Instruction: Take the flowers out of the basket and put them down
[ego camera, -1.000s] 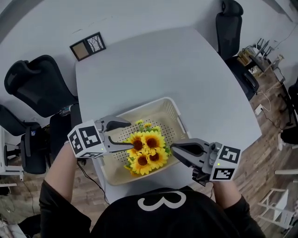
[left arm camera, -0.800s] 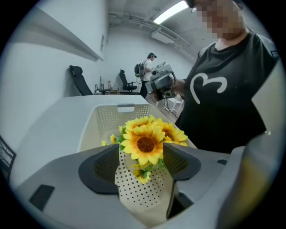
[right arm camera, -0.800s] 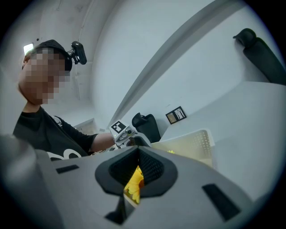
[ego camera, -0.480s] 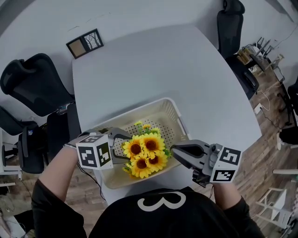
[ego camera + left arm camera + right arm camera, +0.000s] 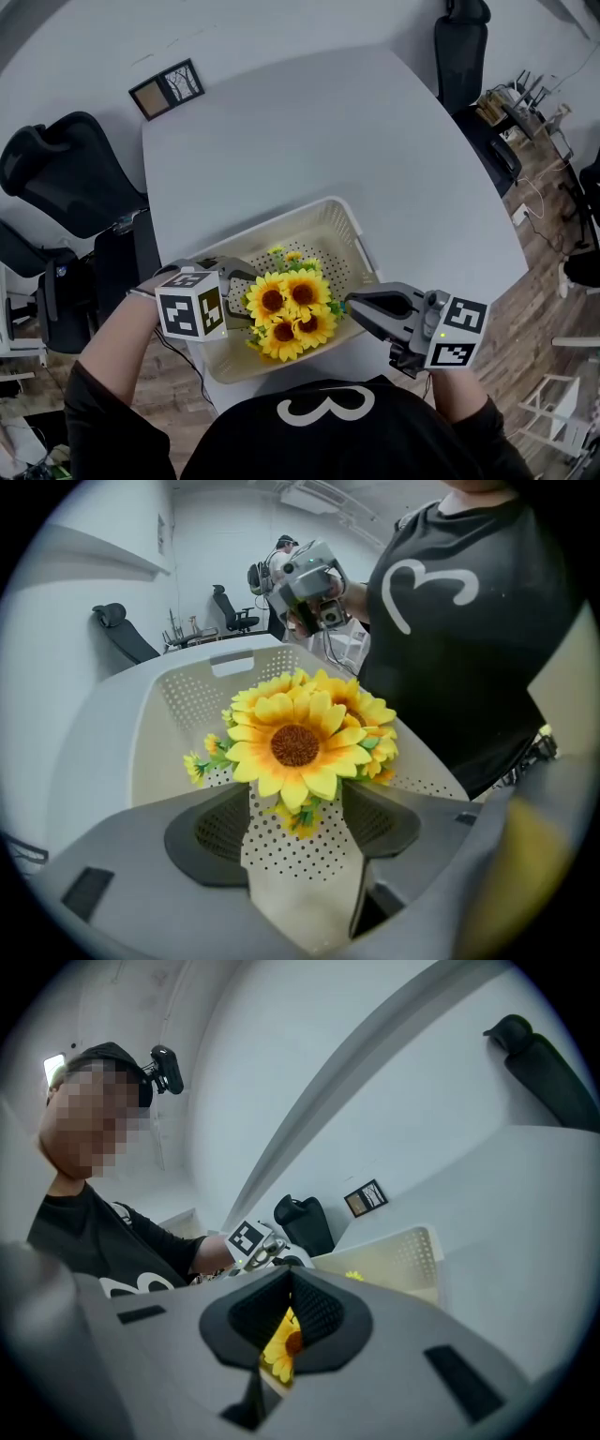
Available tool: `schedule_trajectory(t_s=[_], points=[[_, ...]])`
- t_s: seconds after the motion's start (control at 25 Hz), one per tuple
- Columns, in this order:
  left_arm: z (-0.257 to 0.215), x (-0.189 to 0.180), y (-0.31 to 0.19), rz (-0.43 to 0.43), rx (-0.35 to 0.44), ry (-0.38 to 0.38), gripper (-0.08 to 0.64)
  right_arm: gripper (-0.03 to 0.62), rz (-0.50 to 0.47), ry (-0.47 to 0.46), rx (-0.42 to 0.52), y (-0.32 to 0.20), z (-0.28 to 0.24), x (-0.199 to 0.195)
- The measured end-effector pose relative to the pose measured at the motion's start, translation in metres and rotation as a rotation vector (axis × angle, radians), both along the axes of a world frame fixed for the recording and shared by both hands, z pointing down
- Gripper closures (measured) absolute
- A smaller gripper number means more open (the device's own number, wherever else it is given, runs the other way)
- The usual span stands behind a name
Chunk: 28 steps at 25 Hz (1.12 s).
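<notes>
A bunch of yellow sunflowers (image 5: 291, 314) stands in the near half of a cream perforated basket (image 5: 319, 206) on the white table. My left gripper (image 5: 246, 298) reaches in from the left with its jaws wide open around the stems. In the left gripper view the blooms (image 5: 295, 742) sit just past the pads (image 5: 211, 832), which do not touch the stems. My right gripper (image 5: 352, 302) hovers at the basket's right near corner, shut on nothing. Through the slit below its closed tips (image 5: 289, 1274) a bit of yellow bloom (image 5: 281, 1354) shows.
The white table (image 5: 328, 131) stretches beyond the basket. A framed picture (image 5: 169, 89) lies at its far left corner. Black office chairs stand at the left (image 5: 75, 169) and far right (image 5: 464, 47). The basket sits at the table's near edge, against the person's torso.
My left gripper dropped lower and rolled, so its marker cube faces up, and its jaws came around the flowers. The bunch shifted slightly left. The right gripper stayed put.
</notes>
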State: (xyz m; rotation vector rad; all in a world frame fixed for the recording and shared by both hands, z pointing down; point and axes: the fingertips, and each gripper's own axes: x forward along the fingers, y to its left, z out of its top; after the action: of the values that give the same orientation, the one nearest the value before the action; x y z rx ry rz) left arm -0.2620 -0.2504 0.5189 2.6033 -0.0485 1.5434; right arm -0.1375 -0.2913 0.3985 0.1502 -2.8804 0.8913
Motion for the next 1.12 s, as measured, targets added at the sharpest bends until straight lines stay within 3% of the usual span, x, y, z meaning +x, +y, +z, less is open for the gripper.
schedule_trajectory(t_s=[0.52,0.88,1.12], points=[[0.023,0.043,-0.004,0.109,-0.004,0.018,0.256,0.584,0.026,0.007,-0.013,-0.004,0.007,0.011],[0.029,0.066,-0.01,0.085,0.007,0.16,0.256,0.584,0.042,0.012,-0.017,-0.007,0.01,0.016],[0.026,0.072,-0.013,0.056,0.06,0.262,0.278,0.584,0.054,0.023,-0.023,-0.007,0.011,0.016]])
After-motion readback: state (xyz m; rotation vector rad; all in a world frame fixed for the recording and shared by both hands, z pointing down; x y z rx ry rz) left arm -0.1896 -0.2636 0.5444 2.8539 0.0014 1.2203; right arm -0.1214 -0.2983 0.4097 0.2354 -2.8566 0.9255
